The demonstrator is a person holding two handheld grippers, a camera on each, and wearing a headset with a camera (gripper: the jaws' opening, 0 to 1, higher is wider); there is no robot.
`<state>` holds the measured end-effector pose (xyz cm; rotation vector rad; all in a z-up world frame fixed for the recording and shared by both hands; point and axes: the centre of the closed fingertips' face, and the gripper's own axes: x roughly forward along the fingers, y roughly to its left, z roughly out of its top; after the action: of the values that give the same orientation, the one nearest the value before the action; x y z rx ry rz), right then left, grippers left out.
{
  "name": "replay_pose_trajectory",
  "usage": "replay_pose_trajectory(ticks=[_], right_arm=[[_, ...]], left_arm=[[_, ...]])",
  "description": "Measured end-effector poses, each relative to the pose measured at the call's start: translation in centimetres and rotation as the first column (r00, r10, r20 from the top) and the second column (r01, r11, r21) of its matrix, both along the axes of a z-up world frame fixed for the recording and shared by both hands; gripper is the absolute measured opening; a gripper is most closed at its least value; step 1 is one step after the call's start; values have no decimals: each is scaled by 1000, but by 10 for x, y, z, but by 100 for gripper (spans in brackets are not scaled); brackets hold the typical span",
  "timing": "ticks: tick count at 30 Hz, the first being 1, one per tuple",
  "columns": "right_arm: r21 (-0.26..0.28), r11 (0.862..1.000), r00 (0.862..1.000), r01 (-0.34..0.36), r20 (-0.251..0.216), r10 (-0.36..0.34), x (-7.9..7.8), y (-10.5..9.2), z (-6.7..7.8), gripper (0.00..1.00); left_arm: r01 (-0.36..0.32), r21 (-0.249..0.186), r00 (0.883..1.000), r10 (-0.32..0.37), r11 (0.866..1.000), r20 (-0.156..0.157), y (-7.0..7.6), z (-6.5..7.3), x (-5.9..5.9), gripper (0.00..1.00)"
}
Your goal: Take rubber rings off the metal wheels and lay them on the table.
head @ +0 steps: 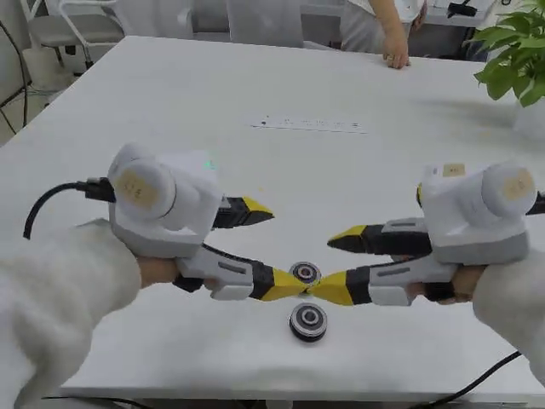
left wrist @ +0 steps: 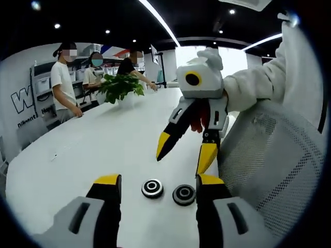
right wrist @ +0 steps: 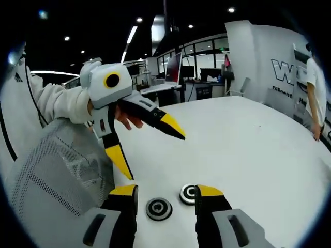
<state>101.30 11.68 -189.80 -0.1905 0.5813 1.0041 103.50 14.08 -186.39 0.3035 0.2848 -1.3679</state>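
Two small metal wheels with black rubber rings lie on the white table point(head: 255, 94) near its front edge. The farther wheel point(head: 305, 273) sits between the lower jaw tips of both grippers; the nearer wheel point(head: 307, 321) lies just in front of it. My left gripper point(head: 285, 250) is open, jaws spread wide, pointing right. My right gripper point(head: 324, 266) is open too, pointing left, its lower tip almost meeting the left one's. In the left gripper view both wheels point(left wrist: 152, 188) point(left wrist: 183, 195) lie just beyond the left gripper point(left wrist: 159, 182). In the right gripper view the wheels point(right wrist: 159, 208) point(right wrist: 189, 194) lie between the jaws of the right gripper point(right wrist: 165, 191).
A flat white strip point(head: 311, 124) lies mid-table. A potted plant point(head: 515, 60) stands at the far right corner. A person's hand point(head: 394, 58) rests on the far edge, and people point(left wrist: 64, 82) stand beyond it. A chair point(head: 68, 30) stands at the back left.
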Motion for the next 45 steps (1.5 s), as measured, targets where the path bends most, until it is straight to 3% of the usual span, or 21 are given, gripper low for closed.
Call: replay_pose_trajectory(ticks=[1, 2, 4, 5, 7, 11, 14, 17, 27, 30, 31, 42, 45], right_arm=[[-39, 999, 1000, -19, 10, 19, -2, -4, -7, 39], [-45, 999, 1000, -20, 9, 20, -3, -5, -15, 36], [-53, 998, 998, -40, -50, 37, -11, -5, -28, 34], [-60, 997, 998, -44, -52, 41, -11, -5, -30, 33], [-116, 990, 996, -82, -40, 78, -15, -5, -38, 31], [-113, 990, 996, -84, -46, 79, -16, -1, -45, 28], [-128, 988, 995, -85, -63, 77, -18, -1, -53, 27], [-138, 987, 994, -79, -80, 68, -20, -4, -60, 26], [-131, 989, 994, -72, -86, 61, -18, -2, -60, 24], [-132, 989, 995, -70, -85, 59, -18, -2, -60, 24], [-132, 989, 995, -70, -85, 59, -18, -3, -61, 24], [-145, 987, 996, -65, -75, 54, -16, -4, -62, 19], [-157, 986, 995, -64, -86, 50, -17, -6, -65, 12]], left_arm=[[-9, -32, 1000, 8, 999, -23, -3, 2, 0, 54], [4, -46, 1000, -5, 999, -30, -6, 2, -2, 52], [-18, -64, 999, 16, 998, -31, -9, 1, 1, 48], [-12, -62, 999, 10, 998, -32, -11, -1, 0, 47], [1, -52, 1000, -2, 999, -27, -14, -6, -5, 46], [38, -14, 998, -39, 999, -47, -16, -27, -15, 39], [46, 20, 998, -45, 999, -43, -18, -40, -17, 33], [55, 39, 996, -52, 998, -73, -21, -51, -21, 30], [110, 112, 992, -102, 988, -72, -25, -71, -34, 16], [114, 178, 993, -110, 977, -35, -21, -82, -32, 11], [109, 147, 994, -104, 983, -39, -23, -78, -32, 10], [102, 146, 994, -96, 984, -46, -25, -79, -29, 7], [99, 144, 995, -93, 985, -45, -25, -79, -29, 7]])
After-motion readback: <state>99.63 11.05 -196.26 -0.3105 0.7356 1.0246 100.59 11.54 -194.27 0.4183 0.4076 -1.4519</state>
